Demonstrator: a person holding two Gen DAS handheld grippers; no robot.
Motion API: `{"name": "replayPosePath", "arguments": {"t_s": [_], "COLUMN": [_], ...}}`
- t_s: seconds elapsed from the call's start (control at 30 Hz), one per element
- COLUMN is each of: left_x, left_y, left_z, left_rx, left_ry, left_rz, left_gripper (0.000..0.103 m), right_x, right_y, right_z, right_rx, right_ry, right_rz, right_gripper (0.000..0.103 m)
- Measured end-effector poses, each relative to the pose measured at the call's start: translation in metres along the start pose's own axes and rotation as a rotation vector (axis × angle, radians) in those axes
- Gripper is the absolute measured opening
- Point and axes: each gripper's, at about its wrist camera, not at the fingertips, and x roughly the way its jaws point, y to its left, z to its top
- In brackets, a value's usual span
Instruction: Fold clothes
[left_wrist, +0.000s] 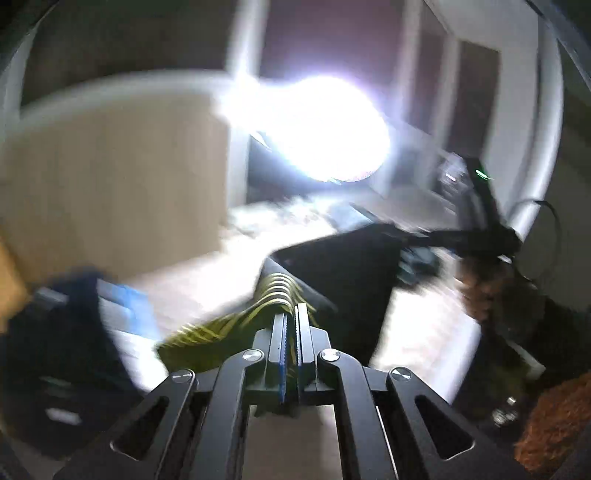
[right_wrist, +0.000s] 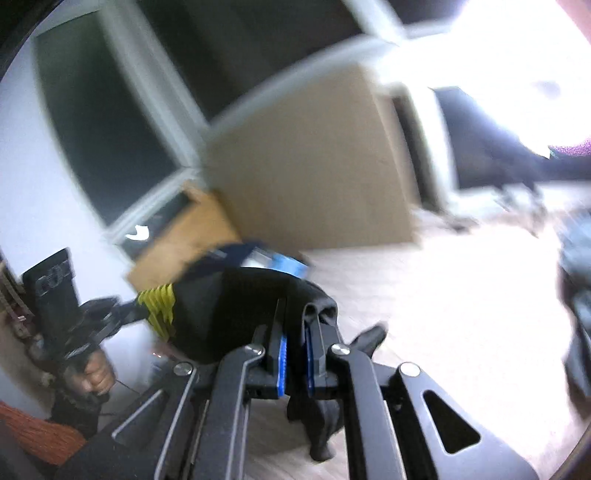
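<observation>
A black garment with yellow stripes (left_wrist: 273, 295) hangs stretched in the air between both grippers. My left gripper (left_wrist: 292, 314) is shut on its striped edge; the black cloth (left_wrist: 343, 273) runs away to the right toward the other gripper (left_wrist: 476, 236), held by a hand. In the right wrist view my right gripper (right_wrist: 295, 325) is shut on a bunched black fold of the garment (right_wrist: 240, 299). Its yellow stripes (right_wrist: 159, 306) show at the left, where the left gripper (right_wrist: 110, 314) and a hand (right_wrist: 96, 380) hold them. Both views are blurred by motion.
A tan cabinet (left_wrist: 110, 184) stands on the pale wood floor (right_wrist: 443, 314). Dark and blue items (left_wrist: 74, 332) lie at the left. A bright light (left_wrist: 317, 125) glares ahead. Orange fabric (right_wrist: 40, 432) sits low at the left of the right wrist view.
</observation>
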Motion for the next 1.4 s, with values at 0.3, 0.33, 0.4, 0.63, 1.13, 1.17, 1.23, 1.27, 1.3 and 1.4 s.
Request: {"name": "replayPosePath", "arguments": {"t_s": [0.3, 0.33, 0.4, 0.63, 1.13, 1.17, 1.23, 1.27, 1.3, 1.4], "left_x": [0.106, 0.108, 0.11, 0.132, 0.214, 0.218, 0.226, 0.237, 0.244, 0.256], "left_y": [-0.053, -0.05, -0.045, -0.021, 0.009, 0.015, 0.027, 0.032, 0.034, 0.033], "left_z": [-0.064, -0.069, -0.078, -0.1, -0.096, -0.093, -0.087, -0.085, -0.084, -0.079], "left_rx": [-0.196, -0.217, -0.259, -0.388, -0.484, -0.498, -0.528, -0.547, -0.559, -0.559], "left_ry": [0.236, 0.24, 0.249, 0.246, 0.301, 0.298, 0.293, 0.311, 0.319, 0.302], "left_rz": [-0.108, -0.086, -0.043, 0.067, 0.092, 0.088, 0.079, 0.066, 0.057, 0.061], "left_gripper": [0.009, 0.011, 0.011, 0.017, 0.03, 0.03, 0.031, 0.031, 0.031, 0.028], "right_x": [-0.038, -0.046, -0.055, -0.004, 0.158, 0.161, 0.166, 0.167, 0.167, 0.164], "right_y": [-0.187, -0.189, -0.183, -0.101, -0.17, -0.174, -0.183, -0.187, -0.19, -0.199], "right_z": [-0.079, -0.08, -0.074, -0.052, -0.016, -0.017, -0.019, -0.02, -0.021, -0.022], "right_rx": [0.103, 0.074, 0.012, -0.263, -0.173, -0.162, -0.136, -0.119, -0.103, -0.077], "right_ry": [0.382, 0.376, 0.35, 0.326, 0.507, 0.519, 0.543, 0.549, 0.553, 0.558], "right_rz": [-0.536, -0.552, -0.564, -0.313, -0.152, -0.143, -0.125, -0.109, -0.091, -0.054], "right_gripper": [0.013, 0.013, 0.019, 0.035, 0.047, 0.047, 0.047, 0.047, 0.047, 0.047]}}
